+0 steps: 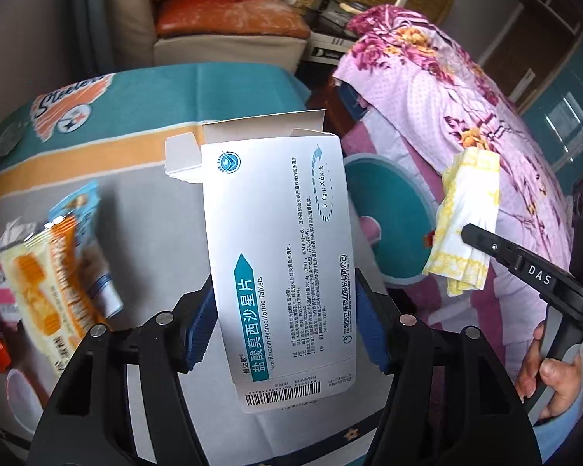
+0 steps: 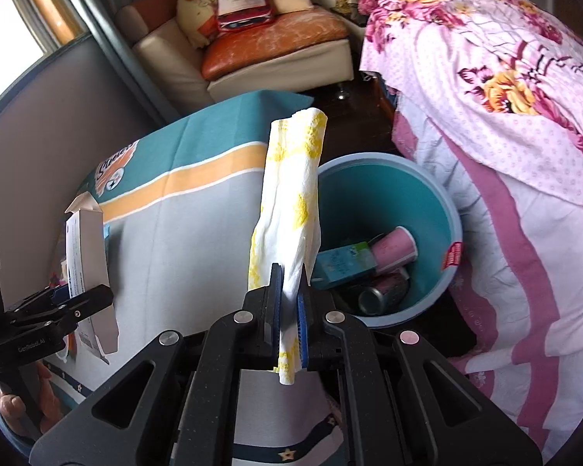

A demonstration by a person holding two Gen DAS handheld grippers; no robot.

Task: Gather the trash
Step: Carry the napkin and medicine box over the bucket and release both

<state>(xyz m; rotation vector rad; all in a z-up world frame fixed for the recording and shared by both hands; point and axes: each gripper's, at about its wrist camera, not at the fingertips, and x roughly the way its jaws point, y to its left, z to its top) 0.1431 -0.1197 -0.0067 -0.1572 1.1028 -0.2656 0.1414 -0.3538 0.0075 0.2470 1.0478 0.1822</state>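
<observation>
My left gripper (image 1: 283,322) is shut on a white medicine box (image 1: 276,252), its end flaps open, held upright above the cloth-covered table (image 1: 144,202). The same box (image 2: 87,248) and left gripper (image 2: 74,303) show at the left of the right wrist view. My right gripper (image 2: 289,310) is shut on a folded white and yellow paper napkin (image 2: 291,190) that stands up between the blue pads. The napkin (image 1: 466,225) and right gripper (image 1: 478,237) appear at the right of the left wrist view. A teal trash bin (image 2: 443,209) beside the table holds a pink cup, a can and a carton.
Snack wrappers (image 1: 54,279) and other packets lie on the table's left part. A bed with a pink floral quilt (image 2: 505,116) stands right of the bin. A cream armchair with an orange cushion (image 2: 276,39) is behind the table. A person's hand (image 1: 552,372) holds the right gripper's handle.
</observation>
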